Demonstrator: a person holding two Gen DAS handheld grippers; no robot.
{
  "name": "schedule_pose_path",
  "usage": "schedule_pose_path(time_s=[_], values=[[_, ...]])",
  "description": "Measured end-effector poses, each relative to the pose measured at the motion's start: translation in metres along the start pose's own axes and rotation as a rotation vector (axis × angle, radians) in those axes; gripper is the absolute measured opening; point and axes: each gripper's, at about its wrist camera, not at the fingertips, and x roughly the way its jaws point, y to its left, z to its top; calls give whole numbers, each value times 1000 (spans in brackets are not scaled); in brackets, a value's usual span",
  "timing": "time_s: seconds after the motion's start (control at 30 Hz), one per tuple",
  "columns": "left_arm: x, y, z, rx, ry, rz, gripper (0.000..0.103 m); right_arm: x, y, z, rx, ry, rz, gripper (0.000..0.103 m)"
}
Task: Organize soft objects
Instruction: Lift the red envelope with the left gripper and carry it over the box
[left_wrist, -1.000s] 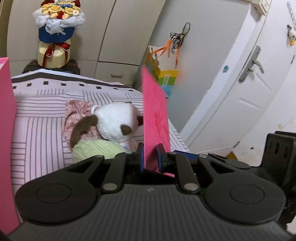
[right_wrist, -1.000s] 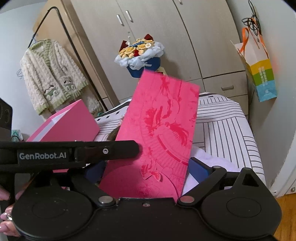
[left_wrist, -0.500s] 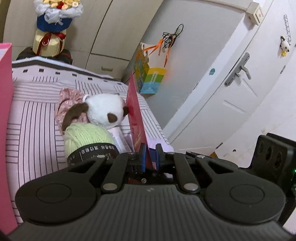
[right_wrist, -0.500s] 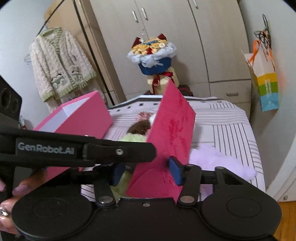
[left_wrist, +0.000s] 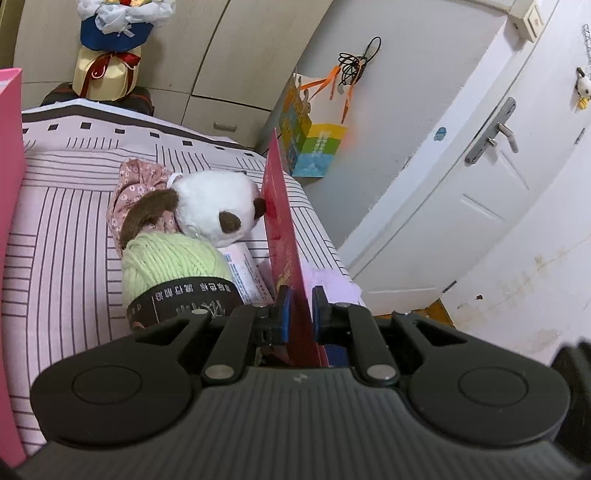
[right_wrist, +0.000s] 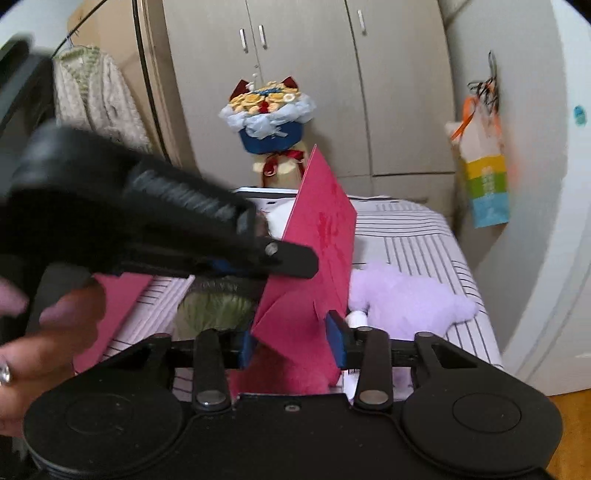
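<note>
My left gripper (left_wrist: 300, 309) is shut on the edge of a red paper bag (left_wrist: 281, 229), which stands edge-on over the bed; the bag also shows in the right wrist view (right_wrist: 317, 258). My right gripper (right_wrist: 293, 341) is open with the bag's lower corner between its blue pads, not clamped. The left gripper's body (right_wrist: 155, 225) crosses the right view. On the striped bed lie a white and brown plush dog (left_wrist: 207, 210), a green yarn ball (left_wrist: 173, 266) and a lilac plush (right_wrist: 406, 299).
A pink box (left_wrist: 9, 206) stands at the left edge of the bed (left_wrist: 59, 229). A flower bouquet (right_wrist: 267, 118) stands beyond the bed before the wardrobe. A colourful paper bag (right_wrist: 484, 177) hangs on the wall at right. A white door (left_wrist: 480, 192) is at right.
The red bag has turned from facing the right camera to nearly edge-on and come lower. The left gripper has swung across the right view. The right jaws have narrowed around the bag's corner.
</note>
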Motion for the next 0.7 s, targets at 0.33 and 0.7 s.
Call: schedule_pose_path(time_s=[0.33,0.7], values=[[-8,-11,-6,-35,-36,-11,10,-12,18,-14,-116,-99,-139,16],[-54,-21,-6,-28,-93,-62,10,-52,42,0,-287,-153,-186,15]])
